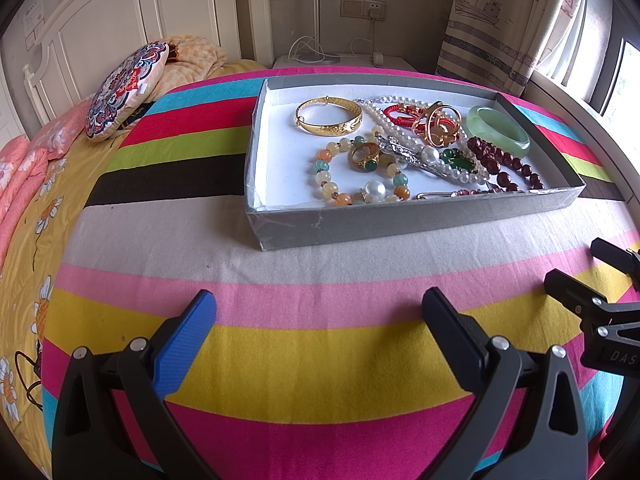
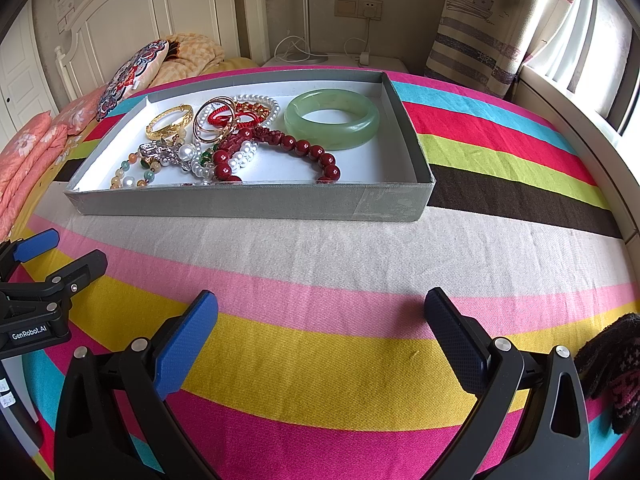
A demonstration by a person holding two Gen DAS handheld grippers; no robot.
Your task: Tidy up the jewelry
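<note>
From the left wrist camera, a grey shallow box (image 1: 400, 220) sits on a striped cloth (image 1: 320, 352) at about 1 o'clock from the left gripper (image 1: 320, 312). Inside it lie a gold bangle (image 1: 329, 121) toward 11 o'clock, a jade bangle (image 1: 498, 131) toward 2 o'clock, a dark red bead bracelet (image 1: 504, 168), a pearl necklace (image 1: 388, 114) and a multicoloured bead bracelet (image 1: 352, 176), the pieces overlapping in a tangle. A patterned cushion (image 1: 124, 88) lies at 10 o'clock on the bed. Nothing lies between the fingers and the box. The left gripper's fingers are spread wide, holding nothing, low over the cloth.

From the right wrist camera, the box (image 2: 248, 200) is at 11 o'clock from the right gripper (image 2: 320, 312), the jade bangle (image 2: 332, 120) at its right end, apart from the heap. The left gripper (image 2: 60, 252) shows at 9 o'clock. A dark knitted glove (image 2: 612, 368) sits at 4 o'clock. The right gripper's fingers are likewise wide apart and empty.
</note>
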